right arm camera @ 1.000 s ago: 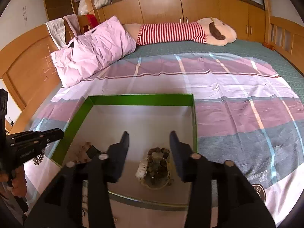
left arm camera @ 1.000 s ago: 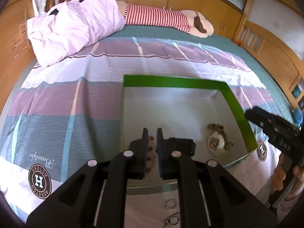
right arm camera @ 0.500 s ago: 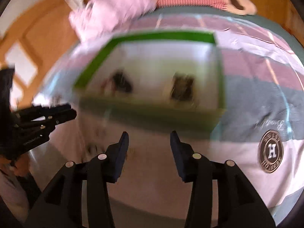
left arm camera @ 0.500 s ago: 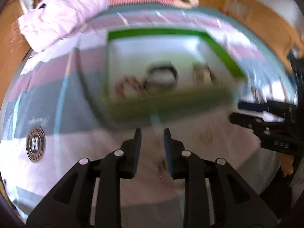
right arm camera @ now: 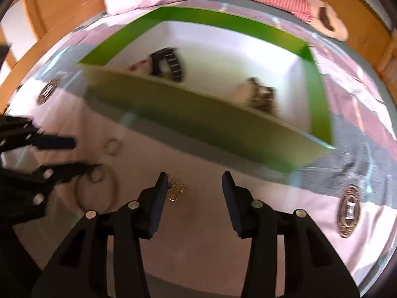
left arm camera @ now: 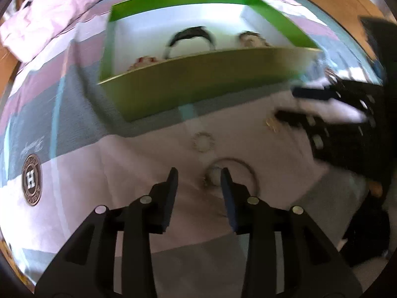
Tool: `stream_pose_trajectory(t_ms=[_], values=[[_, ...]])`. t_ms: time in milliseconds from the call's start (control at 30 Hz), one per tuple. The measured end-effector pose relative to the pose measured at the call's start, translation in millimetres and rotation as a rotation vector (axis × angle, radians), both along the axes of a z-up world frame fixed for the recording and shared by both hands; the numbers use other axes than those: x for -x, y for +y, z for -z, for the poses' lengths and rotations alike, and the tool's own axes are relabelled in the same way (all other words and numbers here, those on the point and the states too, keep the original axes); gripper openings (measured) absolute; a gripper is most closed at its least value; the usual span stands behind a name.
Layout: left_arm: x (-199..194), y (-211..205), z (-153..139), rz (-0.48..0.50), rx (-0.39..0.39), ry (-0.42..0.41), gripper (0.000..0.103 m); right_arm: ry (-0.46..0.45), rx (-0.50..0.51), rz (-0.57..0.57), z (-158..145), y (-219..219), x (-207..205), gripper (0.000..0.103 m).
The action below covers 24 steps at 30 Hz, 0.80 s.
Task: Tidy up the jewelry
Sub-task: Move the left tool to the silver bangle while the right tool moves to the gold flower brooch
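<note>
A: We have both tools over the bedspread [left arm camera: 139,164], on our side of the green box [left arm camera: 198,84]. Left tool [left arm camera: 198,181] jaws are opening, nothing between the pads; the thin hoop with a bead [left arm camera: 233,171] lies on the cloth just past its right finger.

B: Right tool [right arm camera: 192,183] jaws apart, empty. Gold piece [right arm camera: 175,191] sits just beside its left finger. Small beaded ring [right arm camera: 111,146] lies between the hoop and the box's near wall.

A: Box holds a black watch [right arm camera: 167,64] and beads [right arm camera: 260,94]. The strip of cloth between the box's near wall and our tools is narrow, the tools close together.
</note>
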<state>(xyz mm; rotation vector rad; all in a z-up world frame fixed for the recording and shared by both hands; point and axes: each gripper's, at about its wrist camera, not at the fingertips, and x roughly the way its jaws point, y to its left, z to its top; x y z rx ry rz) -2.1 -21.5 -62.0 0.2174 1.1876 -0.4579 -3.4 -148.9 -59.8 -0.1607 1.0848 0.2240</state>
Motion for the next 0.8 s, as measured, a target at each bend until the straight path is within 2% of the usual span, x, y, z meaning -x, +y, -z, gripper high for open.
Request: stream_pose_trajectory(t_ms=[100,200,267,400,467,667,800], values=[[16.9,-19.5,0.7,0.123,-0.001,-0.007,0.044,0.021,-0.032,0.056,2.0,-16.5,-4.3,0.046],[24.4,-31.5,8.6,0.173,-0.042,-0.002,0.051,0.047,-0.066,0.072,6.3,-27.1,-5.0,0.046],[23.0,-31.2,14.6,0.167,-0.063,0.009,0.055,0.049,-0.073,0.065,6.2,-28.3,-1.8,0.046],[16.9,-24.1,16.6,0.143,-0.039,0.029,0.065,0.046,-0.079,0.050,4.5,-26.8,1.6,0.046],[14.0,-23.5,15.3,0.142,-0.018,0.032,0.072,0.048,-0.089,0.049,4.4,-27.8,1.3,0.053],[10.8,-30.3,20.1,0.128,-0.035,0.020,0.073,0.052,-0.093,0.047,5.9,-27.1,0.7,0.054],[4.8,-18.5,10.7,0.082,-0.005,0.002,0.073,0.055,-0.092,0.048,7.0,-26.7,0.6,0.054]])
